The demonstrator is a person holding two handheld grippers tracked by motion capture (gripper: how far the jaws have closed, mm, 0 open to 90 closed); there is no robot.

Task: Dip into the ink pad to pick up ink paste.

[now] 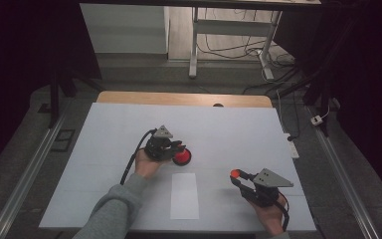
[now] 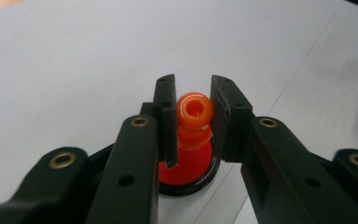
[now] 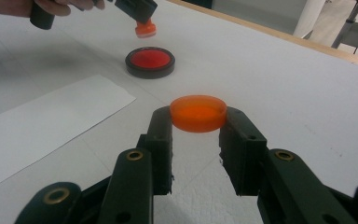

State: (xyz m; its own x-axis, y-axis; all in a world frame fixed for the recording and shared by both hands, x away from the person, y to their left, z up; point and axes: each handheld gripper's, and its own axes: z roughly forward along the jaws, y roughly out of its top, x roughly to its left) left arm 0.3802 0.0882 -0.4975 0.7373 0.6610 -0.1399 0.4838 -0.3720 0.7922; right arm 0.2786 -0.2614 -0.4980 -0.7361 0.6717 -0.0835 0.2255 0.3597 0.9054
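My left gripper (image 1: 179, 148) is shut on a small orange stamp (image 2: 194, 112), its pads pinching the round knob. The stamp hangs just over a round black ink pad with a red face (image 1: 183, 157), which lies directly beneath the jaws (image 2: 189, 168). From the right gripper view, the stamp (image 3: 145, 29) floats a little above the ink pad (image 3: 150, 61), apart from it. Near the table's front right, my right gripper (image 1: 236, 177) is shut on a flat translucent orange lid (image 3: 198, 113), held level off the surface.
A white paper slip (image 1: 184, 195) lies lengthwise between the two hands, close to the front edge. The table (image 1: 238, 129) has a white cover, with a wooden strip (image 1: 179, 98) along its far edge. Desk legs and cables stand on the floor beyond.
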